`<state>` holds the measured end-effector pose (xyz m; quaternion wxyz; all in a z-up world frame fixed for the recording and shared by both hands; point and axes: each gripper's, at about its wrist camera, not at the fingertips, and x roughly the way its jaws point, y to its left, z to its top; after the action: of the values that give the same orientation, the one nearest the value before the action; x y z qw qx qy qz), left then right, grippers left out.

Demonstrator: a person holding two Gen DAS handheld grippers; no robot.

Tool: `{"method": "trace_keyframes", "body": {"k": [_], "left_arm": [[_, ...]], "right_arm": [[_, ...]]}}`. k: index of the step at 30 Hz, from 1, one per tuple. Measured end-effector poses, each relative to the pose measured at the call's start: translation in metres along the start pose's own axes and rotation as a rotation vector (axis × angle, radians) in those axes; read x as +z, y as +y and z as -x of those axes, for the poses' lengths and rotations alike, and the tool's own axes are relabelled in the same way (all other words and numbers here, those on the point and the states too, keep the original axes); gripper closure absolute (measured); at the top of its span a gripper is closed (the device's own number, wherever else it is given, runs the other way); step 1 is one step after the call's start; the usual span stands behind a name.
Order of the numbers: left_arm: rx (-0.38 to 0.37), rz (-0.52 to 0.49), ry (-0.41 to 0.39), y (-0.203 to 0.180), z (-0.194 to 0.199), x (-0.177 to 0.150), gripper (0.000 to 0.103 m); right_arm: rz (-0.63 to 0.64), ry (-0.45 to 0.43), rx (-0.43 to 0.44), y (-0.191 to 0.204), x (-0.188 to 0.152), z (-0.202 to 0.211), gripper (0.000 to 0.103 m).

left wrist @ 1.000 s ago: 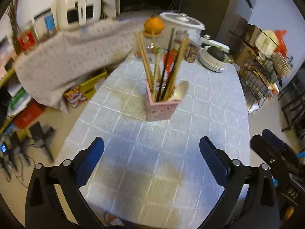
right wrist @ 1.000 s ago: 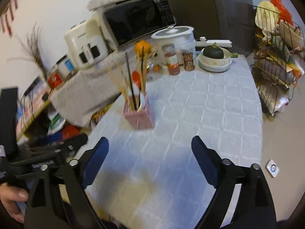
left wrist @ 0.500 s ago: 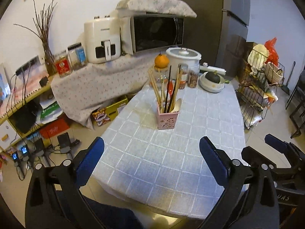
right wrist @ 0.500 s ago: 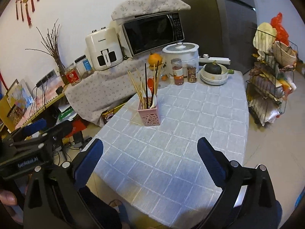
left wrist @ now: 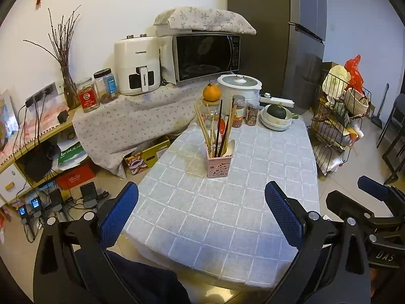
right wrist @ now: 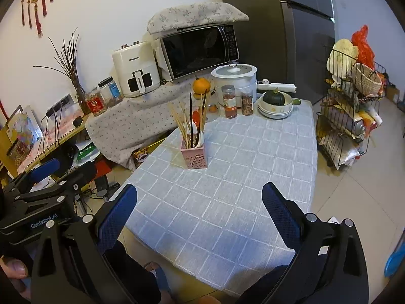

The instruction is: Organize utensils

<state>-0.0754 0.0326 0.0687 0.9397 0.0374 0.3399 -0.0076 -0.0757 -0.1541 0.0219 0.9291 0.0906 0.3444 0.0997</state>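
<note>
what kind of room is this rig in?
Most likely a home kitchen or dining corner: a microwave and air fryer on a cloth-covered shelf, a rice cooker on the table, and a pink utensil holder with chopsticks.

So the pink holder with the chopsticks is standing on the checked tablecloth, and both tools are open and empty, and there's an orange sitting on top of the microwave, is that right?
Not quite. The orange sits on a glass jar on the table, not on the microwave; a folded floral cloth covers that, as the left wrist view shows. The pink holder does stand on the checked tablecloth, and the left tool and right tool are open and empty.
</note>
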Motion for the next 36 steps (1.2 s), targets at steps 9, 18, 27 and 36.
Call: {"method": "trace_keyframes", "body": {"k": [9, 18, 27, 36], "left_arm": [[-0.006, -0.02, -0.002, -0.002, 0.006, -0.001, 0.007], [-0.012, -0.015, 0.013, 0.001, 0.0, -0.002, 0.007], [-0.018, -0.005, 0.022, 0.003, -0.004, 0.0, 0.007], [-0.027, -0.017, 0.028, 0.003, -0.009, 0.002, 0.007]], "right_arm": [[-0.011, -0.006, -0.028, -0.003, 0.0, -0.002, 0.007], [-0.01, -0.003, -0.029, -0.001, 0.001, -0.006, 0.007], [-0.002, -0.008, -0.036, 0.0, 0.002, -0.006, 0.007], [-0.006, -0.005, -0.038, 0.0, 0.001, -0.007, 0.007]]}}
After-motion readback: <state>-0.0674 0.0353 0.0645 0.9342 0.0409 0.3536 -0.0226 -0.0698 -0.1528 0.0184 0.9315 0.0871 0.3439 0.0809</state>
